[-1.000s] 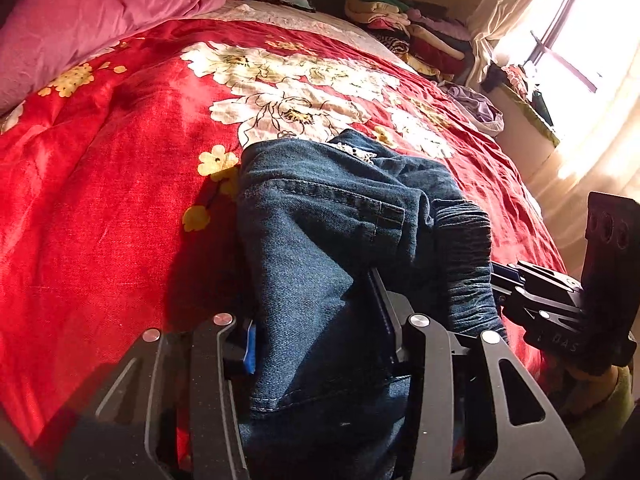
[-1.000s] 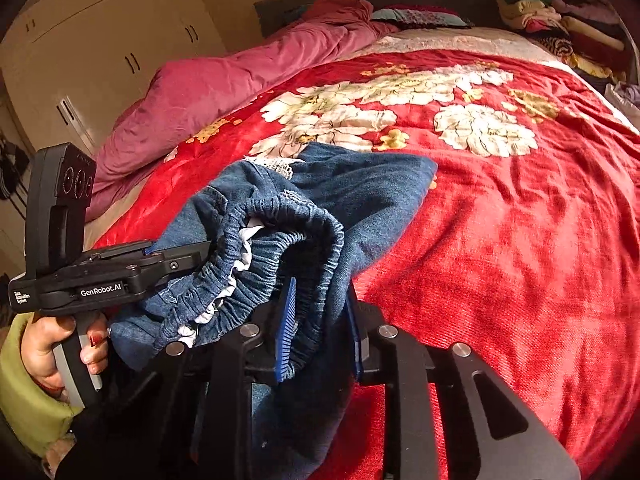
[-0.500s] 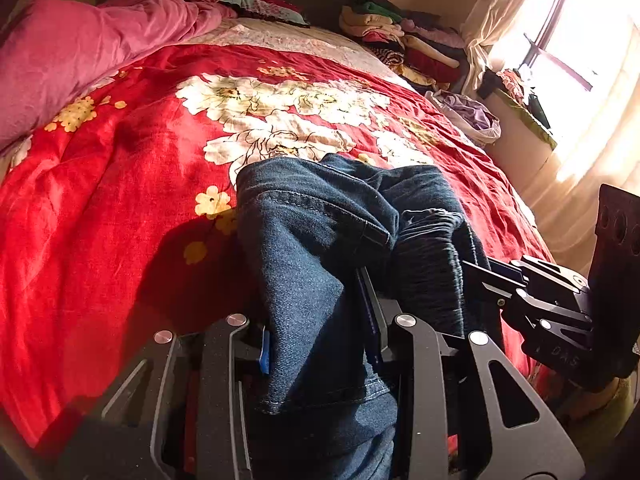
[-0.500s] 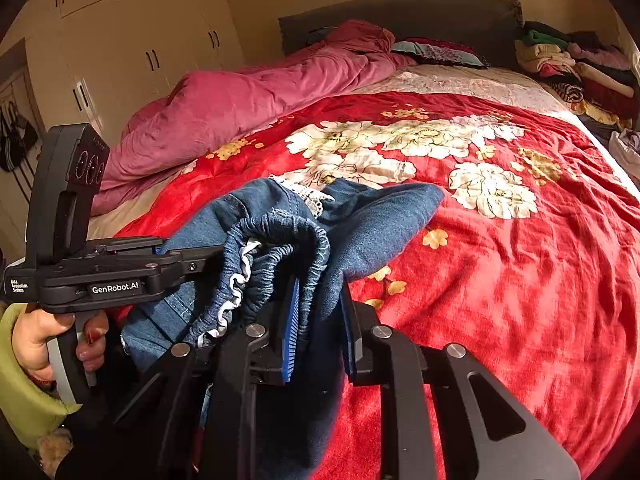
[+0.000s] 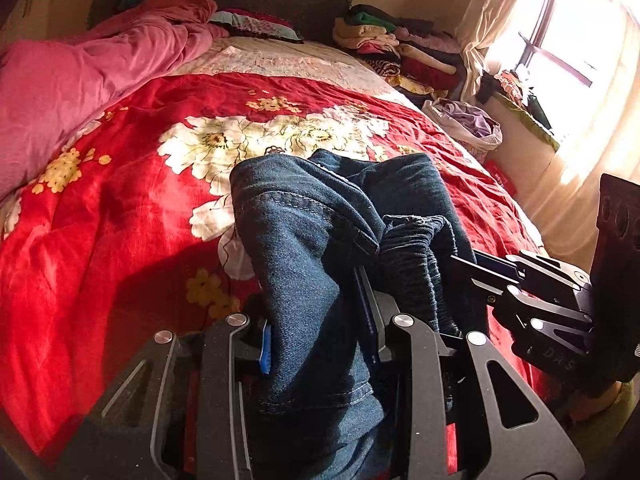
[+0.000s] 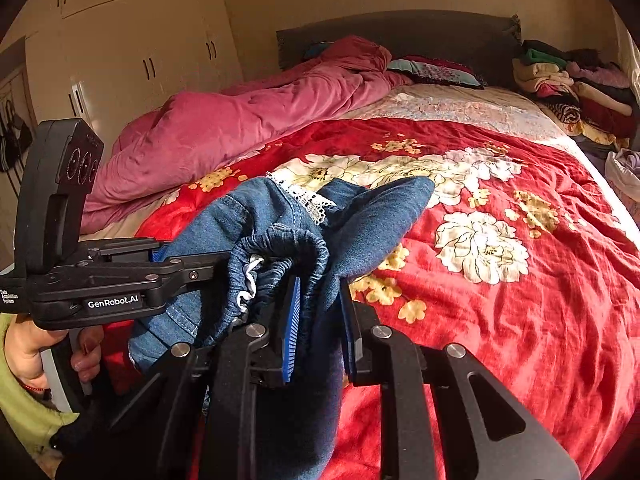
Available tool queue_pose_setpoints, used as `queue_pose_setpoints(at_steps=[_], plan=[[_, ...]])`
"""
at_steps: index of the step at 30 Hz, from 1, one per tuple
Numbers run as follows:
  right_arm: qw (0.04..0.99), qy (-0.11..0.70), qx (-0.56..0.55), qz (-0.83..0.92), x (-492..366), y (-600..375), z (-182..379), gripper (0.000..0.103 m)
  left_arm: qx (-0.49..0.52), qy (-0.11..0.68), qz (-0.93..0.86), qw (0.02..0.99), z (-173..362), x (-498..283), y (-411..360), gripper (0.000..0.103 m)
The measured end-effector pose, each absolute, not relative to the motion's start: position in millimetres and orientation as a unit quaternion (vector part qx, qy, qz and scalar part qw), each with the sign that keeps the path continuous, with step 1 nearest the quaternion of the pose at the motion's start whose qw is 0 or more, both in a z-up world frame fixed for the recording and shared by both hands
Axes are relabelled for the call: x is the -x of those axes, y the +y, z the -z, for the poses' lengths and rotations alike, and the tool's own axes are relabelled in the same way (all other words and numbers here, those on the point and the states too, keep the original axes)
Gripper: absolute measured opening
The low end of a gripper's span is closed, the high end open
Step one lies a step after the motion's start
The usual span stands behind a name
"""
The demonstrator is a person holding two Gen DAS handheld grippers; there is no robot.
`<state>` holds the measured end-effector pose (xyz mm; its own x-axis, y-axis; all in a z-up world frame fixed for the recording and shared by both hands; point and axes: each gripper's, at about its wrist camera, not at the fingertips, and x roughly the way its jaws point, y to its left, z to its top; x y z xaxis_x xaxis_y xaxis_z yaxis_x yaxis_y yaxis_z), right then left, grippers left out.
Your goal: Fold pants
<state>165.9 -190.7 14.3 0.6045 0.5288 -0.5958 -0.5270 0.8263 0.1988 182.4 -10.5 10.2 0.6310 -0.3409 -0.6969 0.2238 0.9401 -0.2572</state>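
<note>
Left gripper (image 5: 316, 320) clamped on denim pants (image 5: 304, 248), jaws just closing; right gripper (image 6: 318, 312) clamped on elastic waistband (image 6: 280, 240), above red bedspread (image 6: 520, 320)

Red floral blanket (image 5: 100, 248), pink duvet (image 6: 248, 120) bunched left, folded clothes pile (image 5: 400, 40) by headboard (image 6: 400, 32), wardrobe (image 6: 140, 52), window (image 5: 560, 40).

Both wrist cameras look close along their fingers, angled down across the red bedspread (image 5: 100, 248) (shared), facing the headboard (image 6: 400, 36).
</note>
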Motion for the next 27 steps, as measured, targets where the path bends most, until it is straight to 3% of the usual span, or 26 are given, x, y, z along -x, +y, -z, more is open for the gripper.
queue_pose_setpoints(at_steps=[27], plan=[[0.895, 0.361, -0.006, -0.264, -232, -195, 13, 0.017, 0.081, 0.407, 0.143, 0.899, 11, -236, -5, 0.023]])
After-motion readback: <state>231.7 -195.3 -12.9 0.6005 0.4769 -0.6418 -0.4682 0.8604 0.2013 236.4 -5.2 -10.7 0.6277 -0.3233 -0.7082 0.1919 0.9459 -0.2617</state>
